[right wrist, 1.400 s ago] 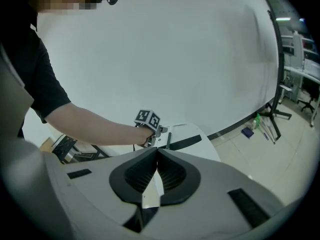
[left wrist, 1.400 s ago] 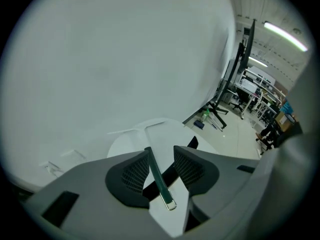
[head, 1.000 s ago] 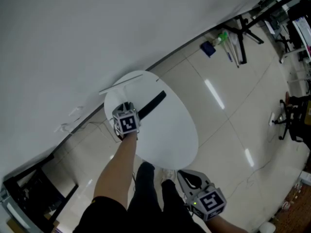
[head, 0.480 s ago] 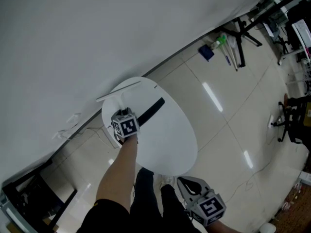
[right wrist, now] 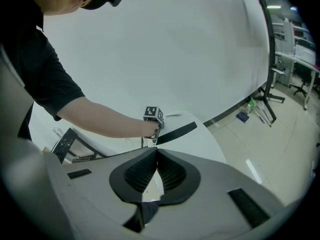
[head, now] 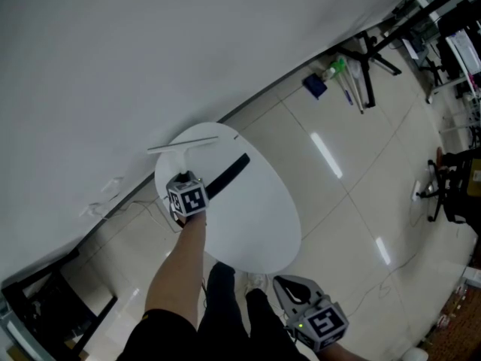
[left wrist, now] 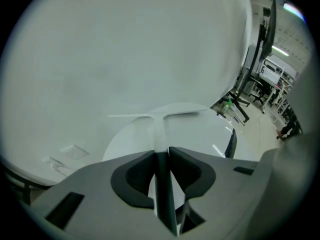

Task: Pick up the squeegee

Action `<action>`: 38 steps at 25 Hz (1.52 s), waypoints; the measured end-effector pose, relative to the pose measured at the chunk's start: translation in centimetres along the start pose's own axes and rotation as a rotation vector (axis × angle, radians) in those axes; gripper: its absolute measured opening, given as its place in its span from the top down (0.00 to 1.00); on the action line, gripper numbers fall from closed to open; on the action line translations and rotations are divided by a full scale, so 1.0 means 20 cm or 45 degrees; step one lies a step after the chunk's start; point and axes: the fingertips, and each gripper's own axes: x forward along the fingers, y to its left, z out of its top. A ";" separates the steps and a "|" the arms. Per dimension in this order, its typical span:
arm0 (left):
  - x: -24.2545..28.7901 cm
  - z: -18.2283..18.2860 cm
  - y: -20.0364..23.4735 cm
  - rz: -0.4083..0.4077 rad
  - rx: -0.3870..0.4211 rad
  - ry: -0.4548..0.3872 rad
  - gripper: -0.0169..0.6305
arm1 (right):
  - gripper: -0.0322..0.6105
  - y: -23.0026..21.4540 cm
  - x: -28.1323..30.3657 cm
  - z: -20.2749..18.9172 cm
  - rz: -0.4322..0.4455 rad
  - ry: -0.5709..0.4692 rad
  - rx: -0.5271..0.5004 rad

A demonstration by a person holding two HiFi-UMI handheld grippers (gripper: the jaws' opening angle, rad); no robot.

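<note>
One squeegee [head: 183, 146], white and T-shaped, flat on table [head: 259, 224] near its 11 o'clock rim in head view. Blade across the far edge, close to wall [head: 150, 51]; handle pointing back toward 6 o'clock, straight into left gripper [head: 183, 177].

Left gripper view: closing on that handle, handle between the jaws, pads [left wrist: 134, 180] seemingly pressed against both its sides, though hard to be sure from so low an angle. Tilted steeply downward, marker cube on top, bare forearm [head: 179, 265] trailing off at 6 o'clock.

Just beside the handle, at its 3 o'clock: black strip [head: 228, 175], flat on table, slanting from 8 toward 2 o'clock, apart from squeegee.

Off table, at its 5 o'clock: right gripper [head: 282, 280], clenched, pads tip to tip, nothing between them. Held above floor [head: 338, 194] next to dark-clad legs [head: 225, 299], well apart from squeegee.

Farther out, at 1 o'clock from table, along the foot of wall: blue thing [head: 315, 86], green bottle [head: 334, 68] and black stand [head: 372, 51], all on floor. At 3 o'clock, by the picture's edge: chair [head: 451, 186]. At 8 o'clock: dark frame [head: 45, 292] against wall.
</note>
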 end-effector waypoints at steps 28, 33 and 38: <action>-2.69 -0.24 -0.28 -0.167 0.359 -0.789 0.83 | 0.94 0.20 -1.07 -0.08 0.181 -0.437 -0.409; -3.05 -0.43 -0.32 -0.216 0.384 -0.877 0.83 | 0.94 0.21 -1.16 -0.09 0.172 -0.483 -0.432; -3.22 -0.58 -0.23 -0.259 0.372 -0.928 0.83 | 0.94 0.30 -1.15 -0.11 0.157 -0.525 -0.421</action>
